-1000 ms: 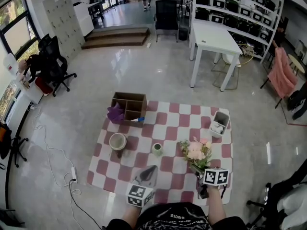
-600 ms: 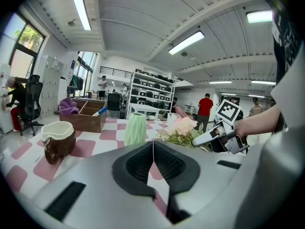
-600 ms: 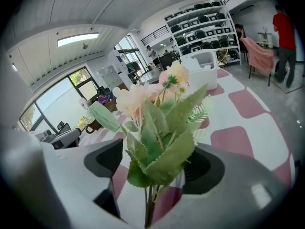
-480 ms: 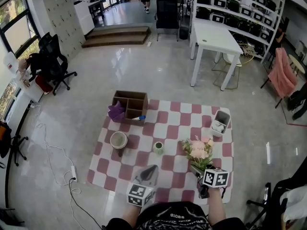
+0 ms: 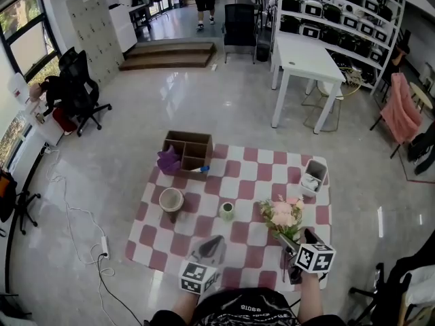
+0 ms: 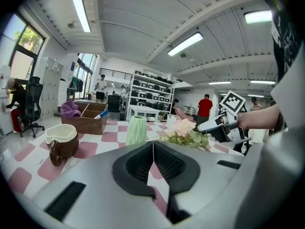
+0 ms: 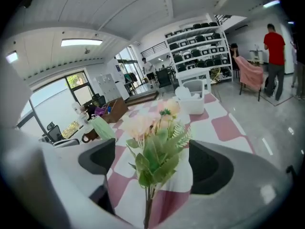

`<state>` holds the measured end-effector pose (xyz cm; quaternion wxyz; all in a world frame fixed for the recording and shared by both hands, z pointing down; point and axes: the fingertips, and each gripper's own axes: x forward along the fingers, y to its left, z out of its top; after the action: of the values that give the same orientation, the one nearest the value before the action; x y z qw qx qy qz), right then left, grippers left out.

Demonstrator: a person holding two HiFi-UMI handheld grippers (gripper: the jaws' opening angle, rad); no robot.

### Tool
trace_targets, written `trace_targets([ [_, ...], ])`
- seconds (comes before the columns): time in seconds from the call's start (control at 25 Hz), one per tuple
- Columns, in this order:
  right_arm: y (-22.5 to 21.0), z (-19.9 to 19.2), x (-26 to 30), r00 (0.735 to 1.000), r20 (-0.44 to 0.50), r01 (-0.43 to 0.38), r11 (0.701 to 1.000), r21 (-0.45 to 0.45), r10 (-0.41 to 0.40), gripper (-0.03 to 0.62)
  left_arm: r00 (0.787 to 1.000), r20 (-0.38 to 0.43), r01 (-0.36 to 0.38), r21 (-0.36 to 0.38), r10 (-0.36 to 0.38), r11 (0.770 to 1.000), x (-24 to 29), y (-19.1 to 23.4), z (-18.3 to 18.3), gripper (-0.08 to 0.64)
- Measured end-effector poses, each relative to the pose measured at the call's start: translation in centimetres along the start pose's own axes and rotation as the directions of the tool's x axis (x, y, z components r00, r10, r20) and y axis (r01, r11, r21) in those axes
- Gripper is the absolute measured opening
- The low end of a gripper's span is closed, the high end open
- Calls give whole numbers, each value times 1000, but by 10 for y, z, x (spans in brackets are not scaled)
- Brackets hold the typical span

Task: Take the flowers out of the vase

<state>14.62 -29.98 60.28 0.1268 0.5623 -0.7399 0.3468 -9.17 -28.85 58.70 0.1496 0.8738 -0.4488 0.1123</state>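
Note:
The bunch of pink flowers with green leaves lies on the red-and-white checked mat, to the right of the small pale-green vase, which stands upright. My right gripper hovers just behind the stems. Its jaws have just been opening and stand wide apart. In the right gripper view the flowers show between the jaws of that gripper, and the pads do not touch them. My left gripper is shut and empty near the mat's front edge. From there I see the vase and the flowers.
A wooden box with a purple cloth stands at the mat's far left. A brown-and-white pot sits left of the vase, and a white bin at the far right. Beyond the mat are a white table and shelves.
My right gripper has let go of the flower stems, spread its jaws and risen, drawing back toward me. The flowers stay on the mat. The left gripper has not moved.

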Motion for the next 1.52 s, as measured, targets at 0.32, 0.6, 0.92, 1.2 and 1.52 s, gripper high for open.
trace_targets([
  [0.32, 28, 35, -33, 982, 183, -34, 994, -106, 54, 468, 998, 57, 0, 8, 0, 1000, -11, -3, 21, 12],
  [0.6, 55, 58, -62, 942, 312, -54, 975, -215, 121, 466, 994, 109, -8, 21, 6, 1000, -24, -3, 35, 12],
  [0.92, 64, 59, -72, 919, 379, -13, 967, -253, 111, 298, 989, 148, -17, 36, 11, 999, -35, -4, 48, 12],
  [1.2, 71, 47, -70, 924, 377, 46, 956, -290, 70, 147, 983, 183, -7, 58, -4, 998, -45, -8, 56, 12],
  [1.52, 70, 35, -68, 916, 401, 111, 949, -294, 17, 6, 983, 183, -12, 68, 0, 998, -49, -8, 54, 12],
])
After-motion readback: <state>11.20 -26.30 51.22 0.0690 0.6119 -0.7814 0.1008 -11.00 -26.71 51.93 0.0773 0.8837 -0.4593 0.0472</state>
